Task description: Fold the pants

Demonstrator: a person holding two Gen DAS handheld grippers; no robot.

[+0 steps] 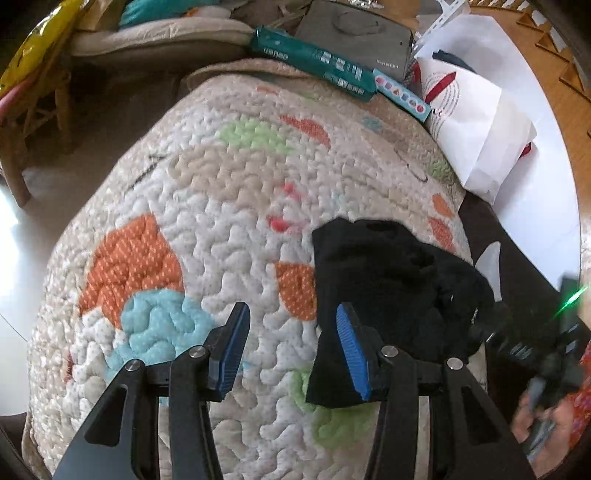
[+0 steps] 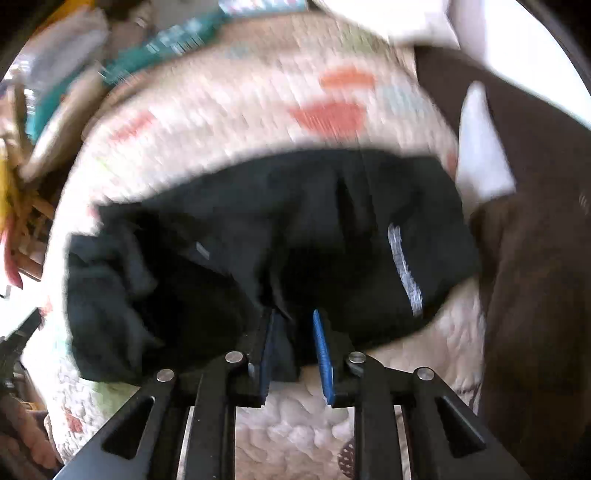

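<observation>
The black pants (image 1: 388,295) lie bunched on a quilted blanket (image 1: 229,206) with orange, blue and green patches. My left gripper (image 1: 291,317) is open and empty, its right finger over the pants' left edge. In the right wrist view the pants (image 2: 229,258) fill the middle, with a grey stripe at the right. My right gripper (image 2: 293,321) stands partly open with a fold of the black cloth between its blue pads (image 2: 322,354). That view is blurred by motion. The right gripper also shows in the left wrist view at the right edge (image 1: 491,332), at the pants.
At the blanket's far edge lie a teal package (image 1: 314,62), a grey case (image 1: 354,33) and white papers (image 1: 476,122). A brown cushion (image 2: 535,258) lies to the right. A wooden chair (image 1: 33,122) stands at the left.
</observation>
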